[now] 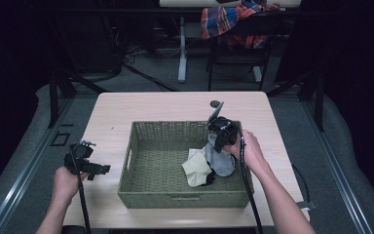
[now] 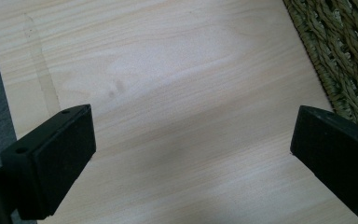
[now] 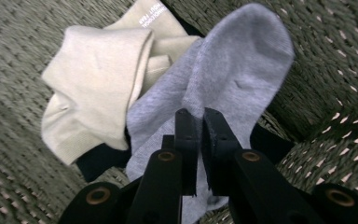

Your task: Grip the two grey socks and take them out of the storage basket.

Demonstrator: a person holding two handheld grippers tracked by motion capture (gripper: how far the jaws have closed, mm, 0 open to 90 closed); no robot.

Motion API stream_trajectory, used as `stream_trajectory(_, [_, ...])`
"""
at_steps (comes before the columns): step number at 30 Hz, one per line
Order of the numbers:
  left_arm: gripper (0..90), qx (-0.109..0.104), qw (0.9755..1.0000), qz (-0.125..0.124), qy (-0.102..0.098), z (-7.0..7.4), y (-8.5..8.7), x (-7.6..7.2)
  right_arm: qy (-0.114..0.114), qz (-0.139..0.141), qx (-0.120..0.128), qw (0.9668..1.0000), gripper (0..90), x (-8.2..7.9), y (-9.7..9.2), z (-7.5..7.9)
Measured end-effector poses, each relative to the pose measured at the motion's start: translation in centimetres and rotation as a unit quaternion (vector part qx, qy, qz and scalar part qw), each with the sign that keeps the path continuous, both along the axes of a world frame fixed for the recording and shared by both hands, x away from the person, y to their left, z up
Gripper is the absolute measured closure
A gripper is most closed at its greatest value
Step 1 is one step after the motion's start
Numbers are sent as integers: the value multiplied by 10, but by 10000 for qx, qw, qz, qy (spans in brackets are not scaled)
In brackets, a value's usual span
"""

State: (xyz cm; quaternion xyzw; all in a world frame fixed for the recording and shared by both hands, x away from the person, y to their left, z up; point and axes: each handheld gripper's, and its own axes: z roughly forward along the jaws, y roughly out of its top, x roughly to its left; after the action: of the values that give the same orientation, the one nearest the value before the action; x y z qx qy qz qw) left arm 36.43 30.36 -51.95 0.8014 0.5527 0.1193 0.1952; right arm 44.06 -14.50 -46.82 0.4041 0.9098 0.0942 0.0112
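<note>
From my seat, taking the basket (image 1: 141,195) as the marker, my left gripper (image 1: 102,169) sits just outside its left wall, low over the bare table (image 1: 112,112), held in the left hand (image 1: 65,183). In the left gripper view its two black pads stand wide apart with nothing but pale wood between them, and the woven wall of the basket (image 2: 349,56) cuts across the upper right corner. Moving right into the basket, I see a cream sock (image 1: 196,165) lying crumpled on the woven floor, right of centre, with a dark sock (image 1: 207,179) peeking out from under its edge. Touching the cream sock on its right is the grey sock (image 1: 220,163), draped toward the basket's right wall. My right gripper (image 3: 200,128) points down into that corner of the basket, and its jaws are pressed nearly together, pinching a fold of the grey sock (image 3: 242,70) between them. The right hand (image 1: 249,150) holds it just over the basket's right rim.
</note>
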Motion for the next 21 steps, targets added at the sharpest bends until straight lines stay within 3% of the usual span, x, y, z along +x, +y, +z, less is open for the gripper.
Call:
stream_trajectory(14, [1,-12,10000,-1,2,0,0,0,-78,113,138,9998,856,-8,-4,26])
stream_trajectory(21, [1,-15,10000,13,-26,0,0,0,-187,51,338,9992,856,-12,-10,40])
